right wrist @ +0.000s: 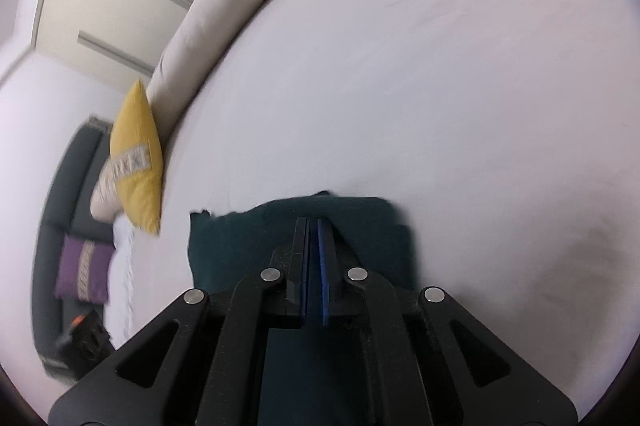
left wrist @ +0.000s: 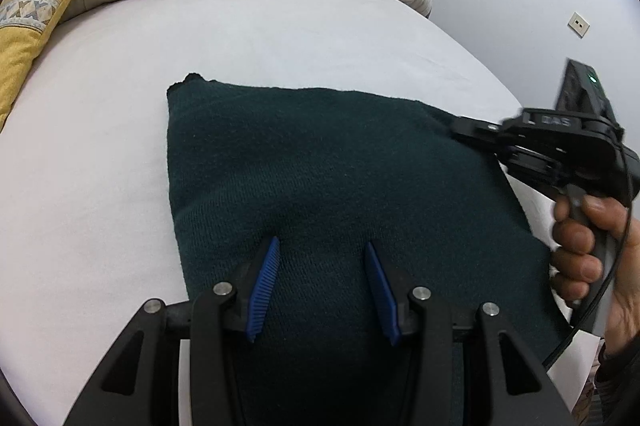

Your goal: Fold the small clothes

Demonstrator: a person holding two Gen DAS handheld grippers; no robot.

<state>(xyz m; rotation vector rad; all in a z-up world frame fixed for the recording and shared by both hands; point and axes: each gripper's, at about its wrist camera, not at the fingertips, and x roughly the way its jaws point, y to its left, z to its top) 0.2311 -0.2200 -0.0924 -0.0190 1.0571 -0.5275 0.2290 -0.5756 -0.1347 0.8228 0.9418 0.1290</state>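
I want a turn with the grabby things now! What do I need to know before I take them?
Left tongs: open, tips pushing down on the near part of the dark green cloth, not pinching it.
Right tongs: nearly closed, only a thin gap, at the cloth's right edge; I can't tell if any cloth is caught between them.
Cloth: lies as a flat folded block on the white bed, with the yellow pillow off at the far left.
Done: it already looks folded at least once.
Left: check the right tongs are free, then finish or tidy the fold.
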